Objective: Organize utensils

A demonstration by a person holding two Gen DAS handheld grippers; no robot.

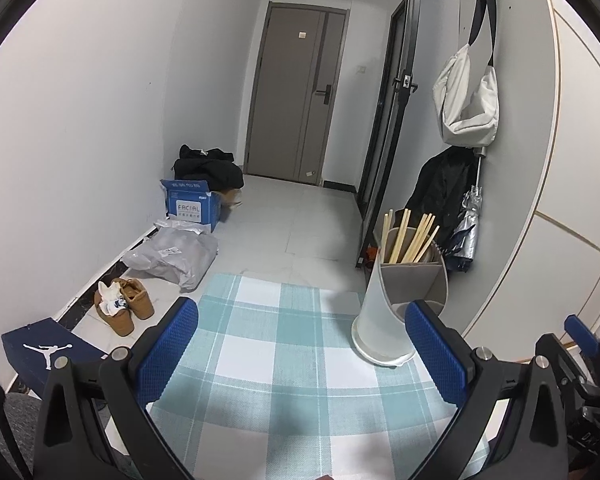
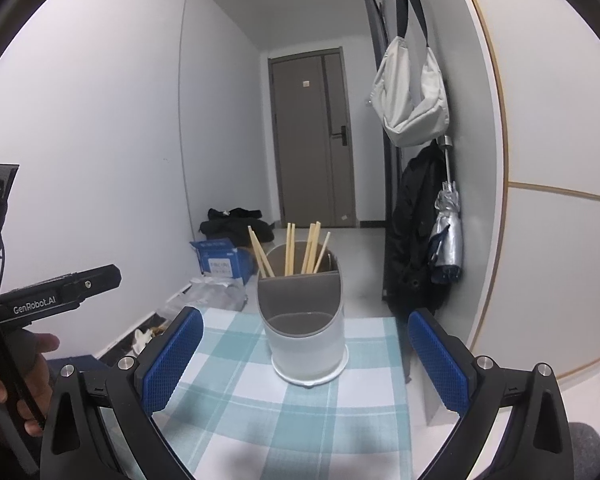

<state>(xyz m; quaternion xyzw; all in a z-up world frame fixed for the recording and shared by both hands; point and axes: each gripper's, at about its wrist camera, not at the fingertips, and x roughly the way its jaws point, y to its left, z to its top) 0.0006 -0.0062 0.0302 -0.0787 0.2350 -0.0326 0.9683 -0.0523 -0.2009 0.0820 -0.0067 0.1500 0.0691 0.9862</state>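
Both grippers: left gripper [image 1: 300, 348] and right gripper [image 2: 306, 354], black frames, silver screws, blue dimpled pads [image 2: 172, 360]. White "GenRobot.AI" lettering at 9 o'clock in the right view.

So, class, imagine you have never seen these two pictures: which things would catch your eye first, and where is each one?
First comes the white utensil holder, upright on the checked tablecloth, with wooden chopsticks fanned out of its rear compartment while the front one looks empty. Next are the blue pads of the open right gripper framing it from below. On the right-hand wall hangs a pale bag, above a folded silver umbrella.
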